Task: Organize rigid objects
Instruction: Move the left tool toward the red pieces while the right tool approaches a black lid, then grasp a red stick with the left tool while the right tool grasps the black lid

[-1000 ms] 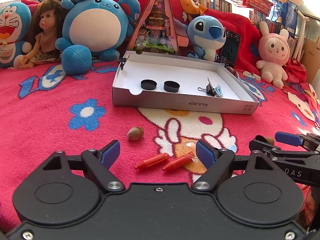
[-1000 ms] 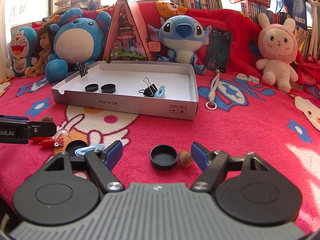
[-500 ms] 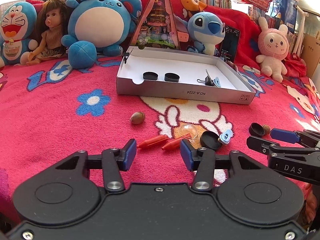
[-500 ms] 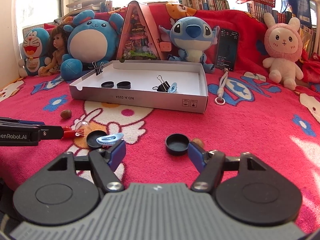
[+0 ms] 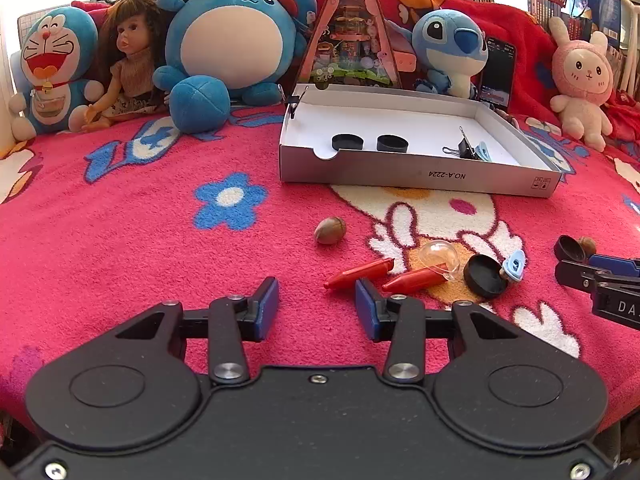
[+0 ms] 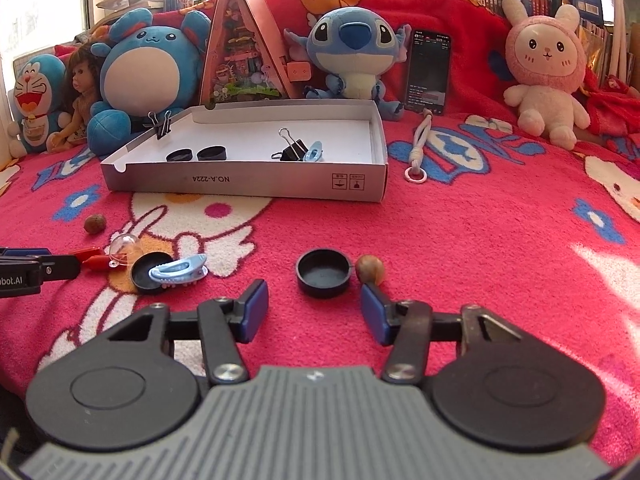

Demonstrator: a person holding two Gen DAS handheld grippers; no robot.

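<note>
The left gripper (image 5: 316,308) hung low over the red blanket (image 5: 120,248), its jaws parted with nothing between them. Two red crayons (image 5: 360,274) lay just ahead of the right-hand jaw, the nearer one almost touching its blue pad. Beyond them, further to the right, sat a clear dome (image 5: 439,256), a black cap (image 5: 485,276) and a light-blue clip (image 5: 515,264) resting against that cap. A brown nut (image 5: 330,230) lay ahead of the gap between the jaws, well apart from them.

The right gripper (image 6: 314,312) also stood with jaws apart and empty. Another black cap (image 6: 324,273) lay just ahead of the gap, slightly toward the right jaw, and a second nut (image 6: 369,269) sat beside it, right at that jaw's tip.

Well ahead of both stood the white box (image 6: 248,181), holding two black caps (image 6: 196,154), a binder clip (image 6: 290,151) and a blue clip (image 6: 313,152).
</note>
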